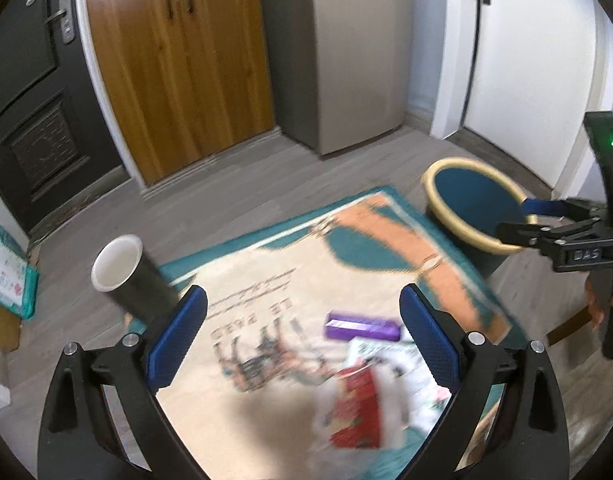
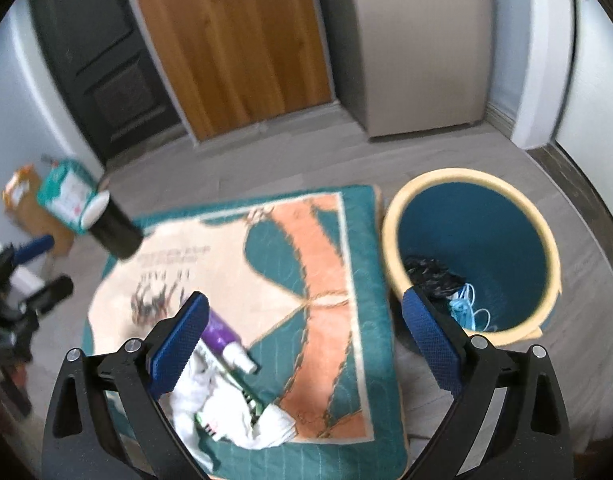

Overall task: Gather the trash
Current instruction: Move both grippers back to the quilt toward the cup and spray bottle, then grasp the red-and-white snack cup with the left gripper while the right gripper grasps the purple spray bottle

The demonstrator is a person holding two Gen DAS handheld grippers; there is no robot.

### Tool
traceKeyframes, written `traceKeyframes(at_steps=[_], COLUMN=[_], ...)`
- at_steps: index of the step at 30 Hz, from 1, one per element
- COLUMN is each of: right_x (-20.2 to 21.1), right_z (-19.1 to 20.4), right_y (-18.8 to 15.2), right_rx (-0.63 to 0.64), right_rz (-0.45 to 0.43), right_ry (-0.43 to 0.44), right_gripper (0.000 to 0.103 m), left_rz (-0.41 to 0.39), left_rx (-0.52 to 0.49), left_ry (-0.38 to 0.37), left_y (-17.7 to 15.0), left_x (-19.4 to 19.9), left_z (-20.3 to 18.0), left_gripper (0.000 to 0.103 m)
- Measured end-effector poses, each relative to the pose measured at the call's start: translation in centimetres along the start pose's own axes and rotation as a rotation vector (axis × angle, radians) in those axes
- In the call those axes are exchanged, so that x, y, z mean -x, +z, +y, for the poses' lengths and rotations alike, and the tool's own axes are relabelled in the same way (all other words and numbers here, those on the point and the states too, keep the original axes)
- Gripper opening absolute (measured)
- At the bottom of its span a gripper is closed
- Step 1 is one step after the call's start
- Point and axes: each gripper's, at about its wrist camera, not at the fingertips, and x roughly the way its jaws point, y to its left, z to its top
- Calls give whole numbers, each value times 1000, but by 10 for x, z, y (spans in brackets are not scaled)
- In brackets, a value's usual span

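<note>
Left tool (image 1: 302, 336) spread wide and empty, purple tube (image 1: 362, 327) between its fingers, right tool (image 2: 304, 334) spread, bin (image 2: 472, 252) just beyond its right finger.

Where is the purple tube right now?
The purple tube lies on the rug, beside the white crumpled trash, left of the bin in the right wrist view.

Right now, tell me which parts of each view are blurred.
Left wrist view: the red and white wrapper and rug smear, while the left gripper stays sharp. Right wrist view: soft throughout, especially the cup and bin rim.
</note>
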Motion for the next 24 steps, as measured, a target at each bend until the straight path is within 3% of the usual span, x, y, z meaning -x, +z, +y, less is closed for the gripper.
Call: traceKeyframes(at_steps=[5, 13, 16, 18, 20, 24], right_x=[-17, -36, -41, -44, -46, -53], right_z=[15, 27, 27, 27, 27, 29], right_y=[-6, -9, -10, -11, -12, -14], right_rx=[3, 42, 46, 54, 60, 79], right_rz=[47, 91, 105, 111, 117, 132], right_ry=[28, 13, 8, 8, 11, 17], right_gripper=[96, 96, 96, 96, 96, 96], left_rz=[82, 221, 287, 354, 398, 362], left_rx=[40, -2, -39, -35, -18, 18], left_ry=[-2, -108, -99, -122, -140, -159], left_y=[-20, -49, -59, -66, -71, -61], left_x=[-18, -52, -69, -82, -90, -84], left_z=[21, -3, -13, -15, -15, -12], left_gripper=[95, 90, 68, 39, 23, 15])
